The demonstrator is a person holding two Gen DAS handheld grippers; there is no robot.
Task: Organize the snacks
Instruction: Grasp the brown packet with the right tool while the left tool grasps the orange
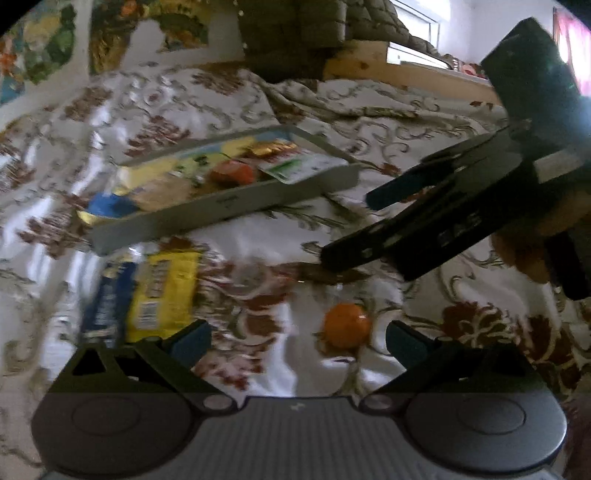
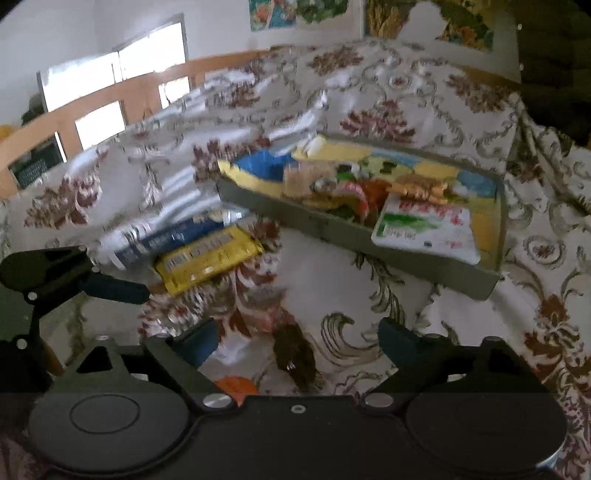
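A grey tray holding several snack packets lies on a floral bedspread. In front of it lie a yellow packet and a blue packet. My left gripper is open over the cloth, with a round orange snack between its fingers, untouched. My right gripper is open low over a small dark brown snack; its pads stand clear of it. One left finger shows at the left of the right wrist view.
A white and green packet leans on the tray's near corner. A wooden bed rail runs along the bed's edge. A dark green quilted cover lies beyond the tray. The bedspread is rumpled around the tray.
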